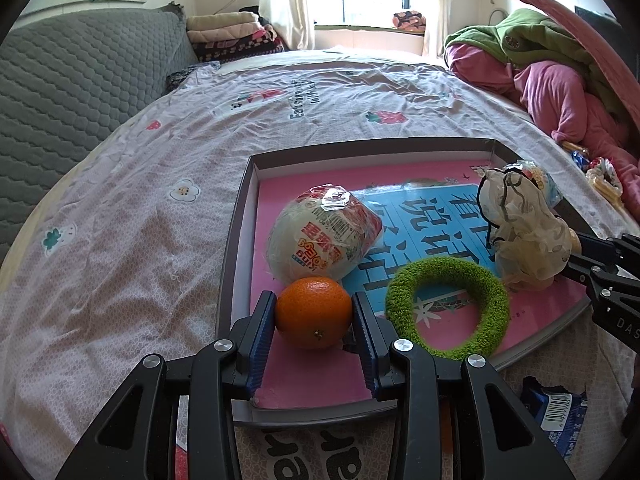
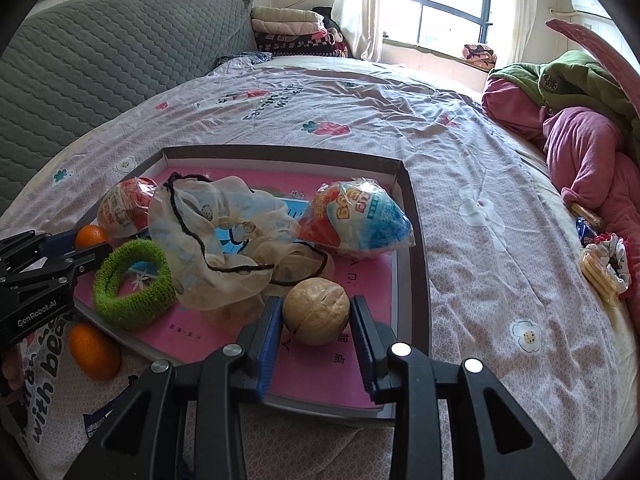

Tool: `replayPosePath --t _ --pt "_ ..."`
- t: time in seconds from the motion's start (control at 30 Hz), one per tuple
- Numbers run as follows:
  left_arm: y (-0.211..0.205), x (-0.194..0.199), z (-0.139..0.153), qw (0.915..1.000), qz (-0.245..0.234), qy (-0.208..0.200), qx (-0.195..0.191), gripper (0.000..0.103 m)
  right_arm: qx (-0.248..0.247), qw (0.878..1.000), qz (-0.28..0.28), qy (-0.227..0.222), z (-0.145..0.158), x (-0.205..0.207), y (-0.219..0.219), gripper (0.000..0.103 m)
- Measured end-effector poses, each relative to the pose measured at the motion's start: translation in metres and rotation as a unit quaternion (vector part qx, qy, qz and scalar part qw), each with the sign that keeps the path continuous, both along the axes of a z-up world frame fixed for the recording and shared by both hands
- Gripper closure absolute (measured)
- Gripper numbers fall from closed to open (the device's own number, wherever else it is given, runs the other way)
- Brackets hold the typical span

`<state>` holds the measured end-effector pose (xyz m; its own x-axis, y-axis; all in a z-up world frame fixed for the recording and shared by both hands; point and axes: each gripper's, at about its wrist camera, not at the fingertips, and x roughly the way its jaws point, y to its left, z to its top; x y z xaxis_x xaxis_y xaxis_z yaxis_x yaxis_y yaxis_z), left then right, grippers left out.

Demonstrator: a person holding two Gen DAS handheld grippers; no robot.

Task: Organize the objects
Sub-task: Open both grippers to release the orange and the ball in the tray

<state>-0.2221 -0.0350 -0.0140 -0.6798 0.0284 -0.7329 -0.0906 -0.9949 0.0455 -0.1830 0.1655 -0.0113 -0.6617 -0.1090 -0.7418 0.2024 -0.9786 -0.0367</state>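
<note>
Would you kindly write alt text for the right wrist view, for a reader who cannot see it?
The right gripper is closed on a tan walnut above a shallow pink-lined box on a bed. The box holds a green ring, a crumpled sheer bag and two wrapped snack packs. At left, the left gripper clamps an orange.
</note>
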Motion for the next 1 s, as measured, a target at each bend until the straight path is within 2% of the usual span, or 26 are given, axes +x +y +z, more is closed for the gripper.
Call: replayPosePath --t 1.0 --pt "0.0034 0.001 -0.0006 0.9999 0.0 0.004 -0.012 0.064 -0.003 1.0 -0.009 -0.007 -0.0063 -0.0049 -0.001 0.068"
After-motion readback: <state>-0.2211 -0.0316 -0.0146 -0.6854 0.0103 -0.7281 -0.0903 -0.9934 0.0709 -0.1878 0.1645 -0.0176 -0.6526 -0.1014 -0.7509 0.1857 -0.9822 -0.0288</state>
